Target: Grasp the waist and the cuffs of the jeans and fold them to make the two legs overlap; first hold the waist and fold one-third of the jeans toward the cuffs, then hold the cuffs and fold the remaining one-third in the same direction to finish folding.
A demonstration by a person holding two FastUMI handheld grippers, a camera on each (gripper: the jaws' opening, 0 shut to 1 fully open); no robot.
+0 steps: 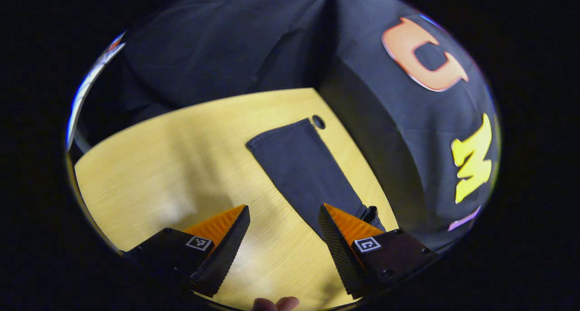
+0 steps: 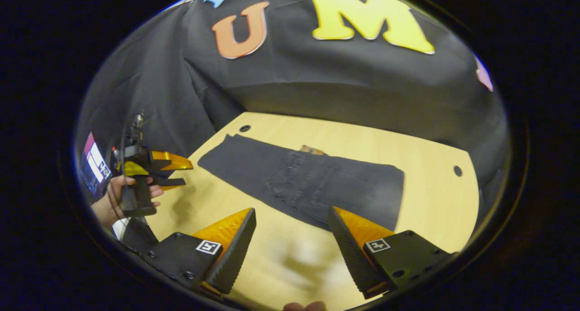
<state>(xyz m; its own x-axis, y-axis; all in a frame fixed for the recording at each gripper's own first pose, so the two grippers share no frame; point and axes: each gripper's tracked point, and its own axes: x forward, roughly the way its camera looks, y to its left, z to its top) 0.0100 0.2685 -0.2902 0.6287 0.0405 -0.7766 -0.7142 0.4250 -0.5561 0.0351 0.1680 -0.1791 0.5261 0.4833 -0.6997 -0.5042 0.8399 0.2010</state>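
Dark denim jeans [image 2: 312, 184], flat, wood-grain table [image 2: 435, 202]

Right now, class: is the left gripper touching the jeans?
Apart. The right gripper view shows the left gripper held in a hand off to the side, open, with bare table between it and the jeans.

Both the left gripper [image 1: 283, 213] and right gripper [image 2: 292, 216] hover, fingers spread wide.

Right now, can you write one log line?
left gripper: open, above table | right gripper: open | jeans: flat, partly folded, ungrasped
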